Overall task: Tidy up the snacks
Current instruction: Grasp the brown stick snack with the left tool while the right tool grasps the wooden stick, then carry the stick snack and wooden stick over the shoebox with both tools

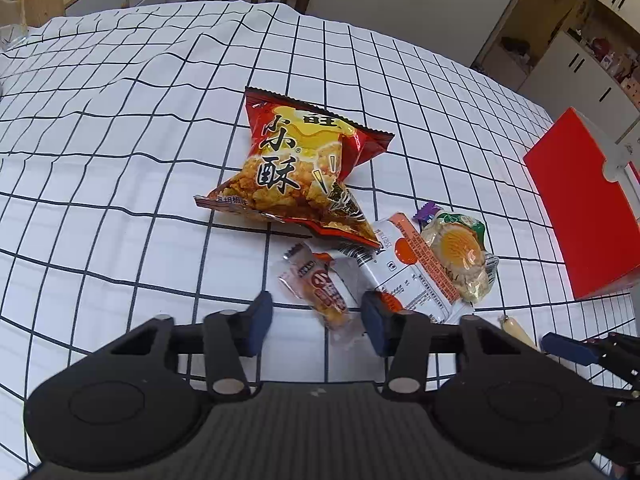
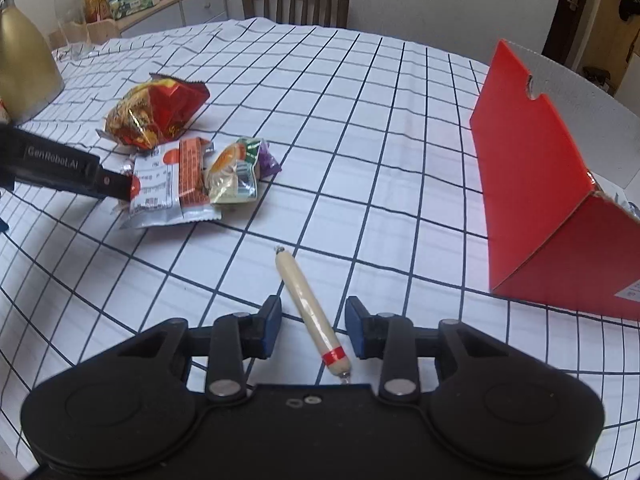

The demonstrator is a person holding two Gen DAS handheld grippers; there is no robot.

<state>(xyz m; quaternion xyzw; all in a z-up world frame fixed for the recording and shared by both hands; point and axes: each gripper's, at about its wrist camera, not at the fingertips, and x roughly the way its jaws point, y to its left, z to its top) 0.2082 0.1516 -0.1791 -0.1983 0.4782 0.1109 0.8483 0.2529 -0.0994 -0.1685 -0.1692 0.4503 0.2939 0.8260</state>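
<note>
A red chip bag (image 1: 298,172) lies on the checked tablecloth. Below it sit a small clear-wrapped snack (image 1: 320,284), a white and orange packet (image 1: 416,276) and a wrapped pastry (image 1: 460,252). My left gripper (image 1: 316,322) is open, its blue pads on either side of the small snack's near end. My right gripper (image 2: 313,326) is open around a pale sausage stick (image 2: 310,312) with a red band, which lies on the cloth between the pads. In the right wrist view the chip bag (image 2: 156,110), packet (image 2: 168,184) and pastry (image 2: 232,172) lie at the left.
A red open box (image 2: 540,184) stands on the table at the right, also in the left wrist view as the red box (image 1: 580,208). A gold jug (image 2: 24,68) stands at the far left. A wooden chair (image 2: 296,0) and a cluttered sideboard (image 2: 160,4) are behind the table.
</note>
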